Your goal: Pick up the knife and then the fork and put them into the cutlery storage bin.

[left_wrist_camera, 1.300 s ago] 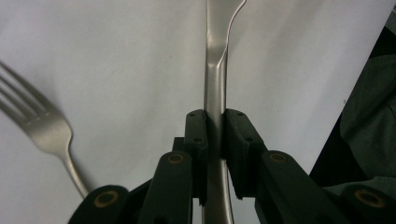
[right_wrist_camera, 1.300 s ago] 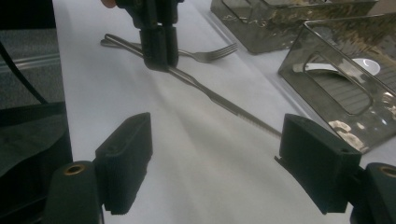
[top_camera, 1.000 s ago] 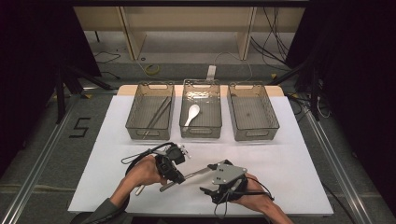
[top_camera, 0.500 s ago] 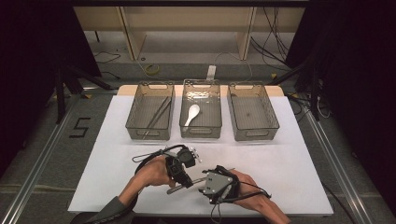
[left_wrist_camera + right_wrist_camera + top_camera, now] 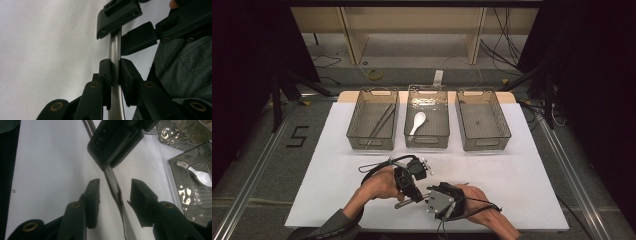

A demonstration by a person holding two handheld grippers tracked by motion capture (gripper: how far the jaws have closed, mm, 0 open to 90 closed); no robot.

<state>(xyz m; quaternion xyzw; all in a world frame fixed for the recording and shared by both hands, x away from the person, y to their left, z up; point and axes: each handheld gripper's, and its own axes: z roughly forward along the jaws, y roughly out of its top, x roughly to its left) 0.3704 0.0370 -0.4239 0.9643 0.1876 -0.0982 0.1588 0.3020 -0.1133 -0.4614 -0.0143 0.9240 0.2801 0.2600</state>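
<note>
Two grippers (image 5: 412, 187) nearer than before

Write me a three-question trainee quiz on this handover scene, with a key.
1. True or false: the left gripper is shut on the metal handle.
2. What lies in the middle bin? A) chopsticks B) white spoon C) nothing
3. Fill in: the right gripper has its pads ____ the handle, not pressing it.

Key: 1 true. 2 B, the white spoon; the sticks are in the left bin, and the right bin looks empty. 3 either side of; its jaws have just been closing around the handle.
</note>
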